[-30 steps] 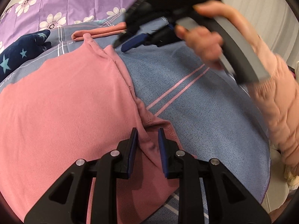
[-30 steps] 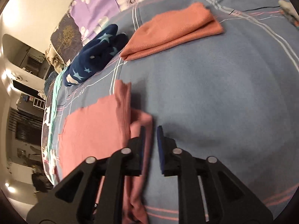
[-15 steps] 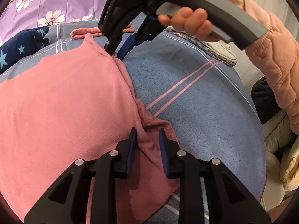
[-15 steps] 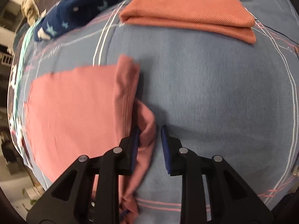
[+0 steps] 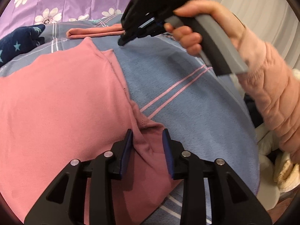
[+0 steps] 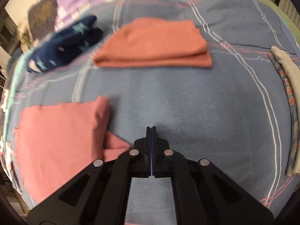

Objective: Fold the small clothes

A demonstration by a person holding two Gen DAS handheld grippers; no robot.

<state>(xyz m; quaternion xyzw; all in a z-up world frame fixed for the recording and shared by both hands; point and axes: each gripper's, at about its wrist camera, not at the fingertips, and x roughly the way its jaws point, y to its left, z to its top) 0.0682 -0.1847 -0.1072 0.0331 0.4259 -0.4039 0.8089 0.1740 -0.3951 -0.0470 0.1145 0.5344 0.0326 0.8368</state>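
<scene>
A pink garment [image 5: 61,101] lies flat on the blue blanket [image 5: 187,101]; it also shows in the right wrist view [image 6: 56,142] at the left. My left gripper [image 5: 148,140] is open, its jaws set either side of a bunched fold at the garment's near right edge. My right gripper [image 6: 151,129] is shut and empty, above bare blanket [image 6: 187,108] just right of the garment. It also shows in the left wrist view [image 5: 123,39], lifted above the blanket beyond the garment's far corner.
A folded orange garment [image 6: 153,45] lies further back on the blanket, and a navy star-print garment [image 6: 61,45] lies to its left. Purple flowered bedding [image 5: 65,1] runs along the far side. A patterned cloth [image 6: 288,101] lies at the right edge.
My right gripper has let go of the pink garment's edge, shut, and lifted away to the right. My left gripper's jaws have opened wider around the fold.
</scene>
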